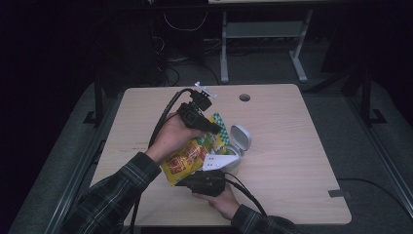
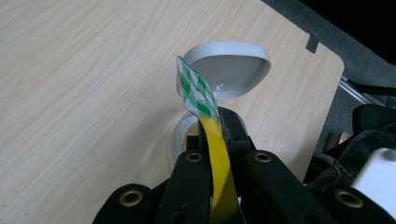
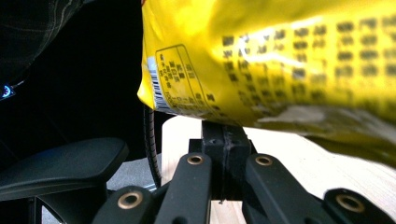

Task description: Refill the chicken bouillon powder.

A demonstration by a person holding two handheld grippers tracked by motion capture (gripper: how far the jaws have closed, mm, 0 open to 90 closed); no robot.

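A yellow snack bag point(image 1: 191, 155) with a green-and-white checkered top hangs tilted above the table, between both grippers. My left gripper point(image 1: 213, 128) is shut on the bag's checkered top edge point(image 2: 196, 91), and the yellow foil point(image 2: 217, 158) runs between its jaws point(image 2: 217, 128). My right gripper point(image 1: 184, 181) is shut on the bag's lower edge; in the right gripper view the bag point(image 3: 280, 60) spreads just above the closed jaws point(image 3: 226, 133). Under the bag's top stands a small white container point(image 2: 180, 135) with its hinged lid point(image 2: 224, 70) flipped open; brownish contents show inside.
The light wooden table point(image 1: 292, 146) has a round cable hole point(image 1: 245, 97) near its far edge. A black chair point(image 3: 60, 163) stands beside the near edge. Another desk's white legs point(image 1: 224, 48) stand behind the table.
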